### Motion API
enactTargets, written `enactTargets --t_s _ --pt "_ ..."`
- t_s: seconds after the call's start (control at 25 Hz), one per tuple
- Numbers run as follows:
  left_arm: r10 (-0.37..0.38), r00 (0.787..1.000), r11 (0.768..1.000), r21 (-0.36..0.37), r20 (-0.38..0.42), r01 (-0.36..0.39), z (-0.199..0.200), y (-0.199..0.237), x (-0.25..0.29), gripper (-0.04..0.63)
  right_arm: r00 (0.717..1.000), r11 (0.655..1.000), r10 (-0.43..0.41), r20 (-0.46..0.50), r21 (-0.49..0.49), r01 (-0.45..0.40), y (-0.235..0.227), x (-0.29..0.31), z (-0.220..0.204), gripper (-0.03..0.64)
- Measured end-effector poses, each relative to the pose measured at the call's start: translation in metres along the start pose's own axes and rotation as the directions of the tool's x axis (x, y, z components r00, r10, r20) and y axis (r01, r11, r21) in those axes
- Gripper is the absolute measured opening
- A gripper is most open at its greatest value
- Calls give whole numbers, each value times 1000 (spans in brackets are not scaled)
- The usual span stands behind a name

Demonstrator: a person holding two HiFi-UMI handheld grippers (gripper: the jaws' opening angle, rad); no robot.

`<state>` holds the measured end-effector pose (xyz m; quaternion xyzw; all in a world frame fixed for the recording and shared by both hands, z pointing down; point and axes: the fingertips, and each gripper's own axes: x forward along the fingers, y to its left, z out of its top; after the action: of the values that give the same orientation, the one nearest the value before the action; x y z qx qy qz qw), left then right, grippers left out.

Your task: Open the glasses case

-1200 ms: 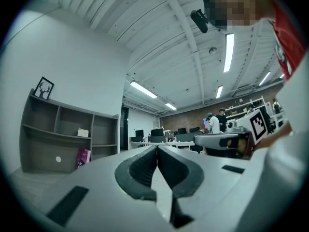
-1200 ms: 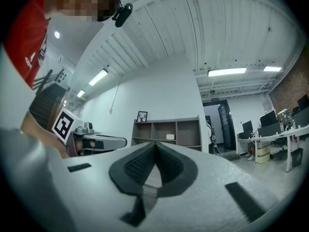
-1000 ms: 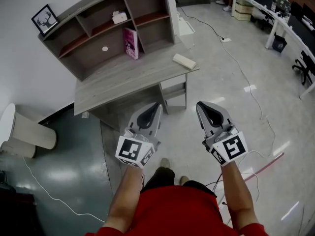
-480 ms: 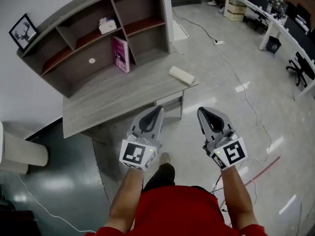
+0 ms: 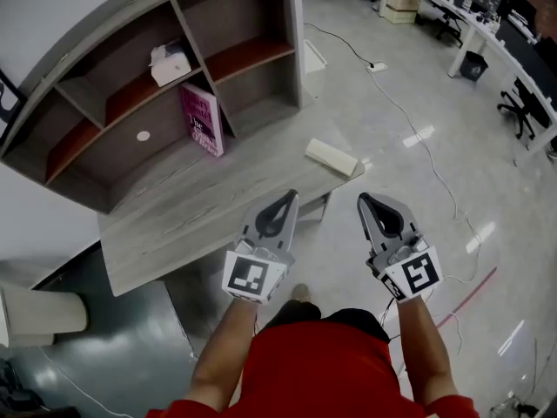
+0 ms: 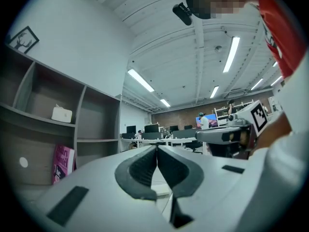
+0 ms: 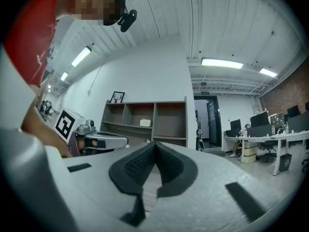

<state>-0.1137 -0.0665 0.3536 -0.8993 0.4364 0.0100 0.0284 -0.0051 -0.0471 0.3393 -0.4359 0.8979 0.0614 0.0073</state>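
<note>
From the head view, I hold my left hand-held gripper [image 5: 288, 198] and my right hand-held gripper [image 5: 366, 199] side by side, both pointing away from me, each with its jaws pressed together and nothing between them. The glasses case [image 5: 332, 157], a pale cream oblong, lies closed on the grey wooden surface [image 5: 200, 207] near its right end, just beyond the two tips and apart from both. The tip of my left hand-held gripper sits over the near right edge of that surface, while the right one is over the floor [image 5: 409, 181], where a cable [image 5: 416, 133] trails away to the far right. At the far side of the surface stands a shelf unit [image 5: 248, 24]: a pink book [image 5: 201, 118] leans in a lower compartment and a white box [image 5: 169, 64] rests on the shelf above it. In the left gripper view, my two dark ribbed pads meet in a closed line with nothing held. The pink book and the white box show at the left, a framed picture [image 6: 23, 38] stands on top of the shelf unit, and my right hand-held gripper appears at the right. In the right gripper view, the pads are likewise shut together and empty. My left hand-held gripper shows at the left, the shelf unit stands straight ahead with the white box in a middle compartment, and office desks [image 7: 263, 135] stand at the far right.
</note>
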Motion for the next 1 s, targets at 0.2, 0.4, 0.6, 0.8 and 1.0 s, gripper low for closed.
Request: enactTargets --t_s 0.2,0.4,0.6,0.8,1.0 --pt "-31 999 999 -25 -23 30 -17 26 28 9 998 1000 -20 -54 -15 19 -13 31 -19 5" --pt "-37 999 999 -7 -6 37 -41 46 55 9 994 999 -29 -106 -31 26 -30 54 -42 5" --pt "-26 999 999 -24 -48 25 -60 56 81 9 990 1000 -8 -138 -28 4 -48 69 -61 5" --pt "-8 996 999 -36 -86 5 -85 64 110 9 988 1000 16 -154 -23 -20 -78 83 -80 5" --pt "39 986 998 -47 -163 -47 -113 73 140 11 979 997 70 -191 -23 -76 -104 94 -106 5"
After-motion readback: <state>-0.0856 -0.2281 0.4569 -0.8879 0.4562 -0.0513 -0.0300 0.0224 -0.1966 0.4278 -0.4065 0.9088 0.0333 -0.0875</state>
